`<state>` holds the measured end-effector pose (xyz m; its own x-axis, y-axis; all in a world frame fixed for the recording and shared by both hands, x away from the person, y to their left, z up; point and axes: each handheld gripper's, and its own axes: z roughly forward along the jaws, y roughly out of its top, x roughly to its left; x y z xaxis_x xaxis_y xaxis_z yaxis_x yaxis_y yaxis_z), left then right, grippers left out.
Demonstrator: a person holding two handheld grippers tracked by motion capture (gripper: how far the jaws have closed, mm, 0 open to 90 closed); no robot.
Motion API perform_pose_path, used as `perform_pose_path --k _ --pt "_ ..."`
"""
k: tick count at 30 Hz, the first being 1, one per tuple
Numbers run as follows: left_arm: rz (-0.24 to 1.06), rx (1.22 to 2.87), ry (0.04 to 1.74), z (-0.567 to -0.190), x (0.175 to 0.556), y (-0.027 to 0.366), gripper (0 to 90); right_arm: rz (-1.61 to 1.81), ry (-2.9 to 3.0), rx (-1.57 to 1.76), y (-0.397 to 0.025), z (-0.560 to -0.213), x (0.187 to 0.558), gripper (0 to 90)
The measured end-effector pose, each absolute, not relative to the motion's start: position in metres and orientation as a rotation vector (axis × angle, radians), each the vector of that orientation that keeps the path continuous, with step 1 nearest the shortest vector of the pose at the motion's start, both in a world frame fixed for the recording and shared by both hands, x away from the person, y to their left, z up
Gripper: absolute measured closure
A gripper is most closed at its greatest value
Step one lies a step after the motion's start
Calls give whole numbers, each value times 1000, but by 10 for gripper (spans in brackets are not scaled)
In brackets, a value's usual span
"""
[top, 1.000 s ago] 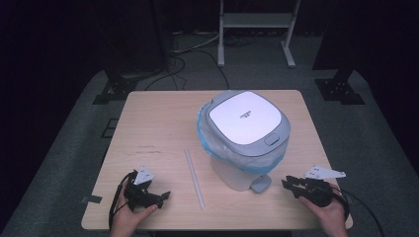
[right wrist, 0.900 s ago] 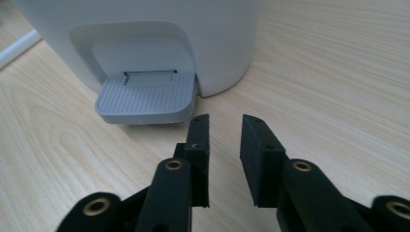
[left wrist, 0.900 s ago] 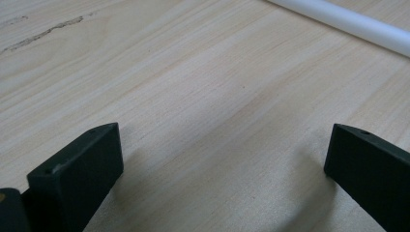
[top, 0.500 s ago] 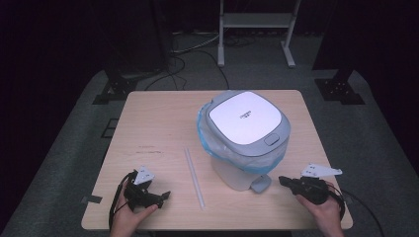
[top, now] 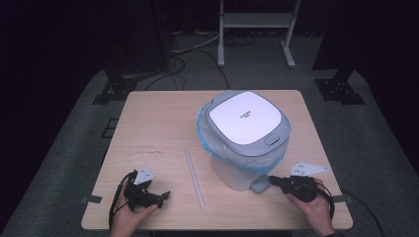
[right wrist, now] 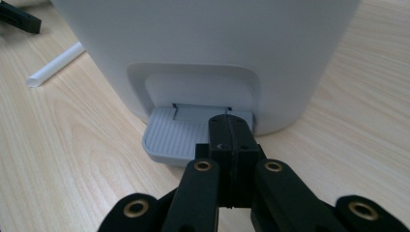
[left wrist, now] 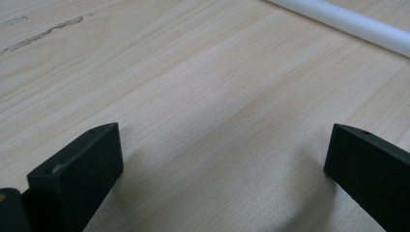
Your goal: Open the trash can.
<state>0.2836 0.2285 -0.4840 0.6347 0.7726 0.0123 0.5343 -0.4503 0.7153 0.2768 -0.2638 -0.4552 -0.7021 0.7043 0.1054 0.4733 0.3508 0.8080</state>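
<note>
I am bringing the right gripper [right wrist: 231,130] onto the grey foot pedal [right wrist: 179,137] of the white bin [top: 244,138], which is standing right of centre in the high view. Its jaws are pressed together with nothing between them, tips resting over the pedal's right part in the lower middle of the right gripper view. I am judging the bin as light, hollow plastic that may slide or tip when pushed sideways, so the press should go straight down on the ribbed pedal, the only sensible contact point. The lid [top: 244,118] is lying flat and closed, with a blue bag liner [top: 205,136] bulging under its rim. The left gripper [top: 148,195] is sitting at the lower left of the table [top: 158,123], jaws spread wide over bare wood. A white straw [top: 193,177] is lying between the grippers, clear of the pedal.
</note>
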Motion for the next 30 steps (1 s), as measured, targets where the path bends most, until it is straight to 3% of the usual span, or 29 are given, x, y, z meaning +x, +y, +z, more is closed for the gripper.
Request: perform_pose_path --k 30 --pt "443 2162 1015 -484 284 228 0 1256 2382 967 -239 -466 286 897"
